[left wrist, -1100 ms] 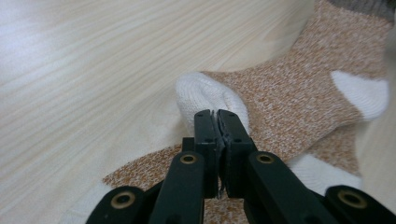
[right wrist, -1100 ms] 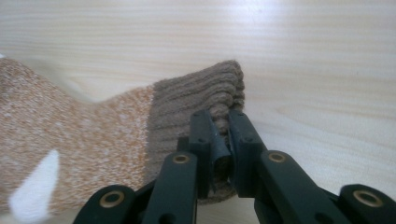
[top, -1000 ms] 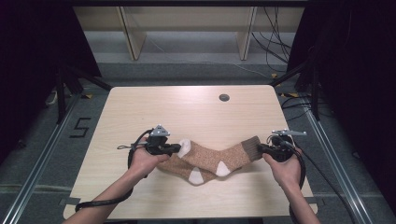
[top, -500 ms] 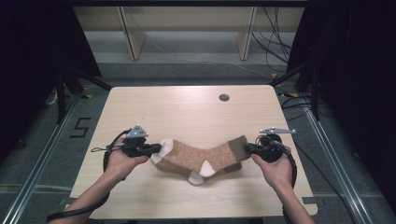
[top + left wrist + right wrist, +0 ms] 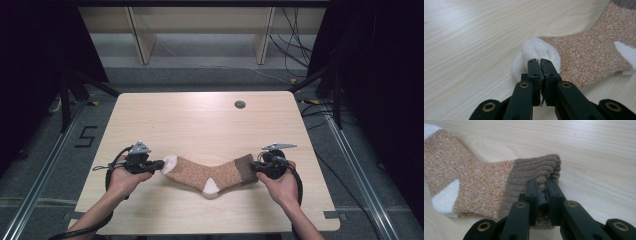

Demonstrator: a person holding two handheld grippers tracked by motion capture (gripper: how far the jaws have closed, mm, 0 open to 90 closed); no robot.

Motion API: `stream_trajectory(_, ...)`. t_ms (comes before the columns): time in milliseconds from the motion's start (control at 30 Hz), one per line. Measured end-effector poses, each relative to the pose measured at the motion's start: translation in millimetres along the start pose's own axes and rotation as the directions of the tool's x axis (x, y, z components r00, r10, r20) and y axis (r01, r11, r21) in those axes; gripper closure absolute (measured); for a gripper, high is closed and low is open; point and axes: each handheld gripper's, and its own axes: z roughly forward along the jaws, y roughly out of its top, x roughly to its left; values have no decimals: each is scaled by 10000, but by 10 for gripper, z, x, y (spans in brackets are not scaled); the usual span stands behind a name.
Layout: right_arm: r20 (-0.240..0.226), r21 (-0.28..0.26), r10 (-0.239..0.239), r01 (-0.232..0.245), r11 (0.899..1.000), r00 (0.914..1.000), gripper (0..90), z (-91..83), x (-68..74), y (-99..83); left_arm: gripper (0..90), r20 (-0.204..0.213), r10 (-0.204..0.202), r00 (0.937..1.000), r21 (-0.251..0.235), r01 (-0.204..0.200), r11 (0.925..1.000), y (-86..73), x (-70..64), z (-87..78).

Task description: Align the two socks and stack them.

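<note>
Pale wood table [image 5: 200,120] carries a brown sock [image 5: 210,172] near its front edge — stretched flat between both hands. Left gripper [image 5: 159,163] has its jaws clamped on the white toe [image 5: 537,51]; right gripper [image 5: 256,167] pinches the ribbed cuff [image 5: 536,168]. Farther back — a dark grommet hole [image 5: 240,104].

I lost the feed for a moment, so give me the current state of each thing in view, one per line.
sock: flat on the table, stretched between both grippers, white heel toward the person.
left gripper: shut on the sock's white toe.
right gripper: shut on the sock's brown ribbed cuff.
table: bare light wood around the sock.
</note>
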Motion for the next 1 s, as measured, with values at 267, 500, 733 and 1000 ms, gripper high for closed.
stream_trajectory(267, 42, 629, 17, -20, 9980, 10000, 799, 104, -87, -87, 855, -5, -341, 9994, 231, 341, 9992, -121, 28, 106)
stream_trajectory(500, 70, 450, 286, -288, 9986, 9996, 799, -24, -35, -58, 852, -3, -234, 9997, 45, 234, 9997, -92, 9, 75)
stream_trajectory(733, -79, 942, 773, -762, 9926, 9970, 595, 26, -79, -107, 580, 100, -952, 9954, -422, 955, 9945, -94, 48, 37)
stream_trajectory(1000, 98, 494, 1127, -1131, 9924, 9936, 525, -14, -141, -9, 423, 183, -2283, 9734, -970, 2289, 9686, -38, 121, 22)
